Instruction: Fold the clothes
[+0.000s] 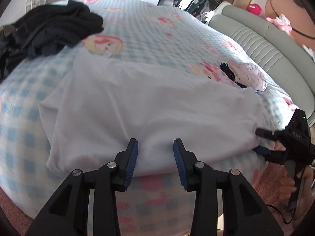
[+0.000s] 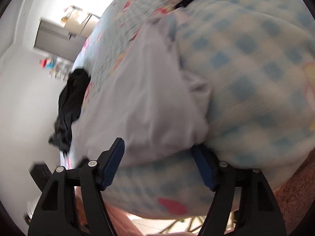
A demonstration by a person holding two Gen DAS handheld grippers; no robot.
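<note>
Bed: blue-checked cartoon blanket [image 1: 149, 33]
Headboard: grey, padded, curved [image 1: 261, 45]
Wall: white [image 2: 21, 90]
Rug: pink [image 2: 295, 196]
Light: bright daylight

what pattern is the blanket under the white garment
Blue-and-white checks with pink cartoon prints on the blanket; clearest in the left wrist view.

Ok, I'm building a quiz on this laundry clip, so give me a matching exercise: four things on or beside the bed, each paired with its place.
Things:
1. white garment
2. dark clothes pile
3. pink printed item
4. grey padded headboard

Places, as seen from the left wrist:
A. far left of the bed
B. spread flat at the near edge
C. curving along the right side
D. right of the white garment, on the blanket

Pairs: 1-B, 2-A, 3-D, 4-C
</note>
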